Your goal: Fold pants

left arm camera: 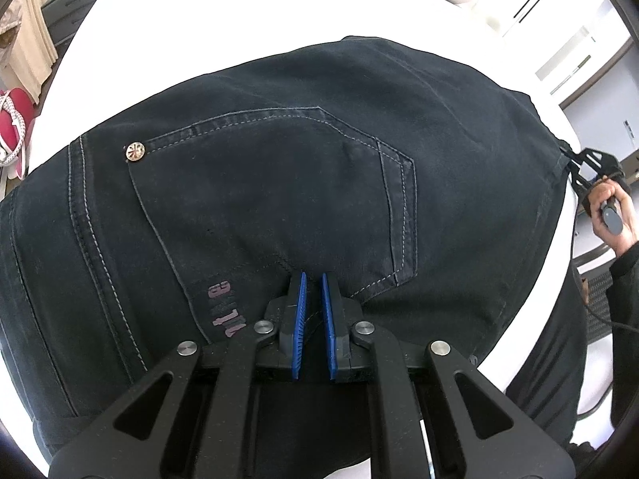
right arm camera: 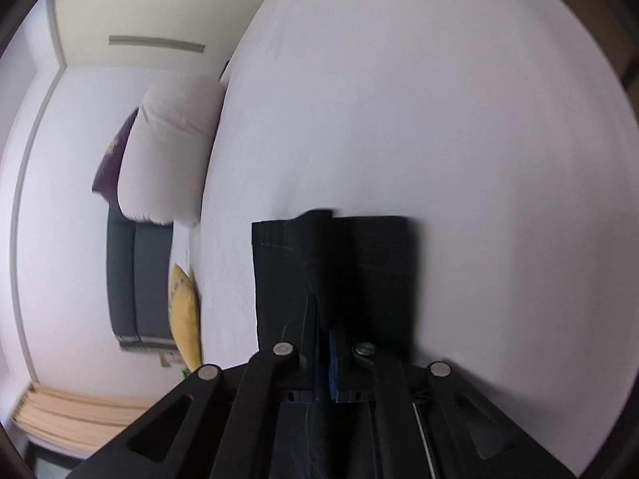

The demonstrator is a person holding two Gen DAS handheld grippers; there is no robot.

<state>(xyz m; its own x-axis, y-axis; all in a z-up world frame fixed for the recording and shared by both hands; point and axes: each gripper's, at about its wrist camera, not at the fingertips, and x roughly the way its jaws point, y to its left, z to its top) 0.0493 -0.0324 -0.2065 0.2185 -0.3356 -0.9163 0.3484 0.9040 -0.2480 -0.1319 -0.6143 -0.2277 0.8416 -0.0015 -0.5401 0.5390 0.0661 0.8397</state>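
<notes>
Dark navy jeans (left arm camera: 279, 183) lie spread on a white surface (left arm camera: 223, 12), back pocket and a metal rivet facing up. My left gripper (left arm camera: 314, 279) is above the pocket's lower edge, its blue pads a narrow gap apart with no cloth between them. My right gripper (right arm camera: 324, 319) is shut on the leg ends of the pants (right arm camera: 291, 263), which hang in front of the white surface (right arm camera: 439, 119). The right gripper also shows in the left wrist view (left arm camera: 575, 161), at the pants' far right edge, held by a hand.
A white pillow (right arm camera: 167, 159), a purple cushion (right arm camera: 114, 167) and a yellow cushion (right arm camera: 183, 311) lie beside a dark headboard at the left. A grey dresser (left arm camera: 68, 12) and a red bag (left arm camera: 14, 119) stand at the left.
</notes>
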